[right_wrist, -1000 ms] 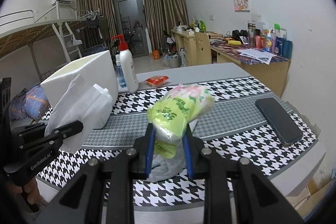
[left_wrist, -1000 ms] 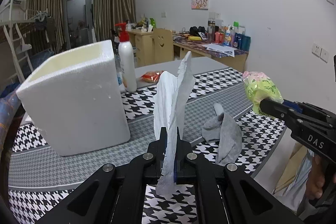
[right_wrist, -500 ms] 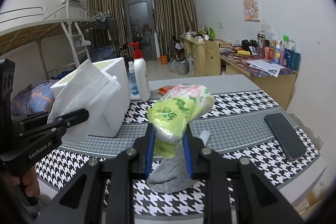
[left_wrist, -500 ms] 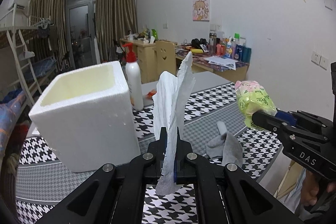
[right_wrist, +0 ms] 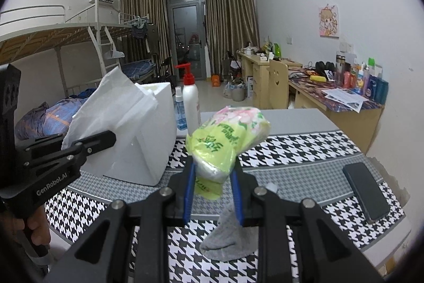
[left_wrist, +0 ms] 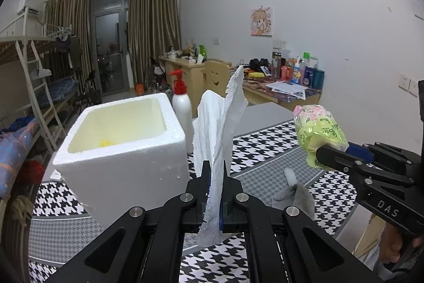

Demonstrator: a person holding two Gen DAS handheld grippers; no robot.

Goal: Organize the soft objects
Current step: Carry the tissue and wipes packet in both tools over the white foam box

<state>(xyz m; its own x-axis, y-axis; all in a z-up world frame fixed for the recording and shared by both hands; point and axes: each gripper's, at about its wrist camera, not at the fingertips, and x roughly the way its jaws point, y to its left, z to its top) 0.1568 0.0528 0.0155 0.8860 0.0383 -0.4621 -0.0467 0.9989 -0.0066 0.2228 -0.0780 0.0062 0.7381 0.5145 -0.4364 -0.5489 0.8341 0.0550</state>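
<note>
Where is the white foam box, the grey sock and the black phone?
white foam box point(left_wrist: 127, 171): left wrist view, on its front wall.
grey sock point(right_wrist: 230, 243): right wrist view, on its lower part.
black phone point(right_wrist: 367, 191): right wrist view, on its screen.

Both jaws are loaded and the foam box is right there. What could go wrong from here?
1. The white tissue is pinched only at its lower edge by the left gripper; it stands tall and floppy, so it may tear or snag on the foam box rim.
2. The green tissue pack sticks far out of the right gripper; it might slip.
3. The grey sock remains on the table and is easy to forget.
</note>
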